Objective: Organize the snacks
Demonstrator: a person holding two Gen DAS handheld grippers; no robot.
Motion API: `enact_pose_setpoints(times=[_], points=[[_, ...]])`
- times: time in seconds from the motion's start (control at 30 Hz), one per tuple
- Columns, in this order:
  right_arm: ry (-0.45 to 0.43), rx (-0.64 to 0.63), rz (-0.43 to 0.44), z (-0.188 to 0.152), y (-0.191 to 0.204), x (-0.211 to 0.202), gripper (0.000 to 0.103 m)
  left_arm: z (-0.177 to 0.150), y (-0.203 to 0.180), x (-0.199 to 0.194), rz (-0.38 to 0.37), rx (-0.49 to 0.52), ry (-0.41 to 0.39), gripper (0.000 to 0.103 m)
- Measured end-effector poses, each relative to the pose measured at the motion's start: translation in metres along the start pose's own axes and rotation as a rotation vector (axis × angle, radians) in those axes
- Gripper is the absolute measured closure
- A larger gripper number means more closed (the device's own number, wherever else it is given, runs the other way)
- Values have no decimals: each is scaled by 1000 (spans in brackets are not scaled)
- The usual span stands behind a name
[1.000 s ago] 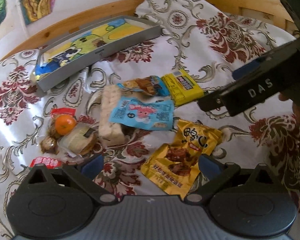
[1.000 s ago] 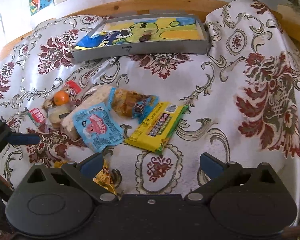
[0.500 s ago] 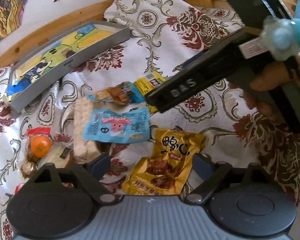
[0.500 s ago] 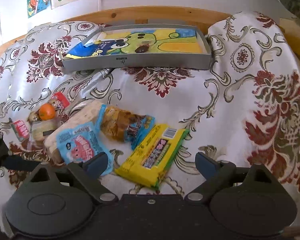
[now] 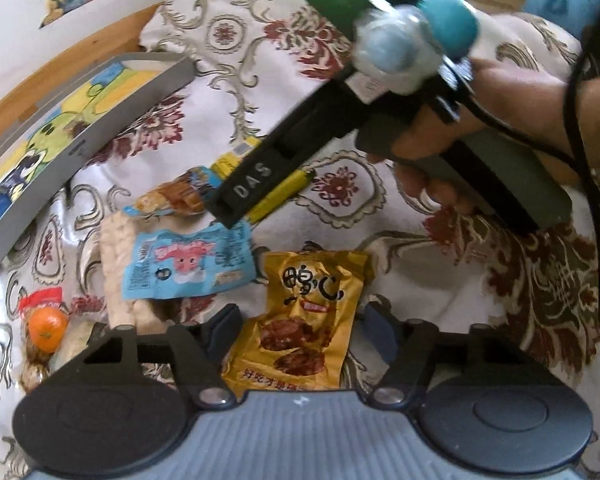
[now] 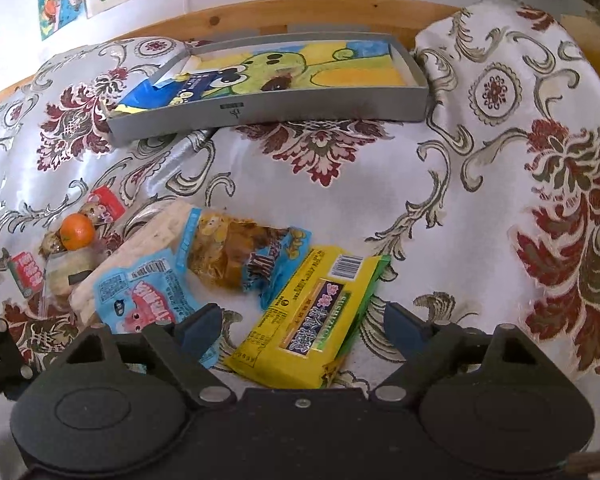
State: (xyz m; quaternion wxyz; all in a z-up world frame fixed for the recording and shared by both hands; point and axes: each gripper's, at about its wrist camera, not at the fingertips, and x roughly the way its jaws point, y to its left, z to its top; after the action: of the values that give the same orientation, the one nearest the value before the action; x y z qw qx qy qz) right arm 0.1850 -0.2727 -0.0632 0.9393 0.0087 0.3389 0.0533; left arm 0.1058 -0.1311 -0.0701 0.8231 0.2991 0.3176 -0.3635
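Note:
A gold snack pouch lies on the floral cloth, its lower half between the spread fingers of my left gripper, which is open. A yellow snack packet lies between the wide-apart fingers of my right gripper, also open. In the left wrist view a hand holds the right gripper's black body over the yellow packet. A grey tray with a cartoon picture inside sits at the back.
Beside these lie a blue pouch, a brown-and-blue bag, a white cracker pack, an orange and small red packets. A wooden frame runs behind the tray. Bare cloth spreads to the right.
My left gripper has closed in on the gold pouch, which now sits between its fingers. My right gripper has dropped toward the yellow packet and straddles it. Both stay open.

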Motion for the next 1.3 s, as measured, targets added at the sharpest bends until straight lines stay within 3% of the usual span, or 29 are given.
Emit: enact_pose_setpoints(times=[0.17, 0.33, 0.5, 0.6, 0.63, 0.83, 1.07, 1.3], points=[[2, -1, 1, 0, 0, 0, 18, 2, 7, 2, -20, -22, 12, 38], [31, -45, -35, -2, 5, 2, 27, 3, 9, 1, -7, -46, 25, 44], [52, -65, -41, 0, 6, 1, 41, 2, 18, -1, 7, -194, 43, 46], [62, -72, -36, 1, 5, -2, 45, 4, 22, -4, 36, -310, 55, 48], [68, -71, -31, 1, 4, -3, 45, 4, 23, -5, 42, -336, 55, 58], [114, -80, 10, -4, -6, -17, 48, 6, 30, -5, 74, -480, 76, 58], [159, -103, 55, -13, -14, -35, 48, 7, 26, -4, 99, -492, 101, 52], [160, -142, 47, -15, -5, -28, 36, -1, 27, -6, 97, -535, 134, 43]])
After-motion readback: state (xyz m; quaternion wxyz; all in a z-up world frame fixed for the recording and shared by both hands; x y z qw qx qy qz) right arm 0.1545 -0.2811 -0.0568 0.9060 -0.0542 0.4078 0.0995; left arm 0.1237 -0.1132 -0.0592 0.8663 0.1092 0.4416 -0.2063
